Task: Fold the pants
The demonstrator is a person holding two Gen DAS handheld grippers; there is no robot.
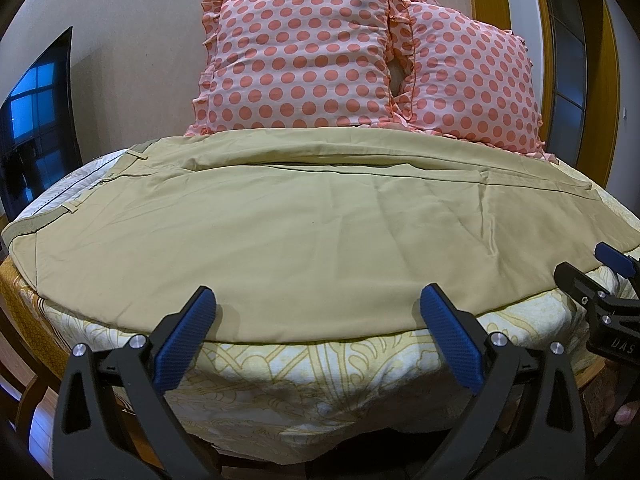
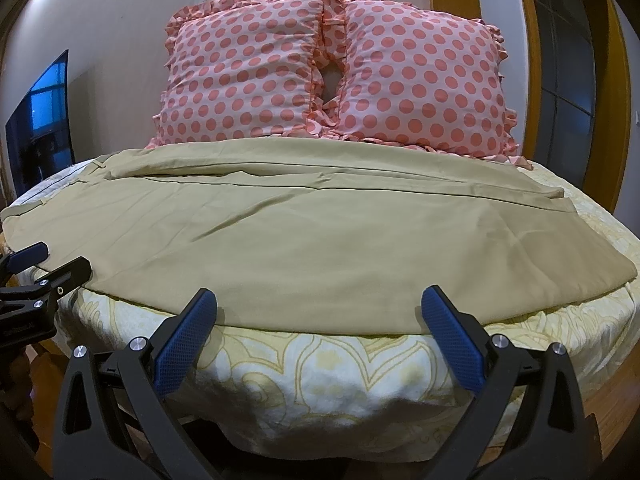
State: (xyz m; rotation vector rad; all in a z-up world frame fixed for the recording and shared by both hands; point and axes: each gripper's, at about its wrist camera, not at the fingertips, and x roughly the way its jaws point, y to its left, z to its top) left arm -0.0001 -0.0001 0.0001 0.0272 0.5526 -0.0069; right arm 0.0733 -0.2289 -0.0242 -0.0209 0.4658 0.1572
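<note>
Pants point(image 1: 280, 240): khaki/tan, thin woven fabric. Laid flat, lengthwise across bed, waistband w/ belt loops at left end, hems at right. Already folded leg over leg; 2 layers visible, long seam lines running along far side. Near edge follows mattress edge. Light creases, mostly smooth.

One pair of khaki pants point(image 1: 304, 232) lies on one bed point(image 1: 320, 368), with two polka-dot pillows point(image 1: 296, 64) point(image 1: 472, 80), one television point(image 1: 36, 120), and two grippers point(image 1: 316, 312) point(image 2: 320, 312).
</note>
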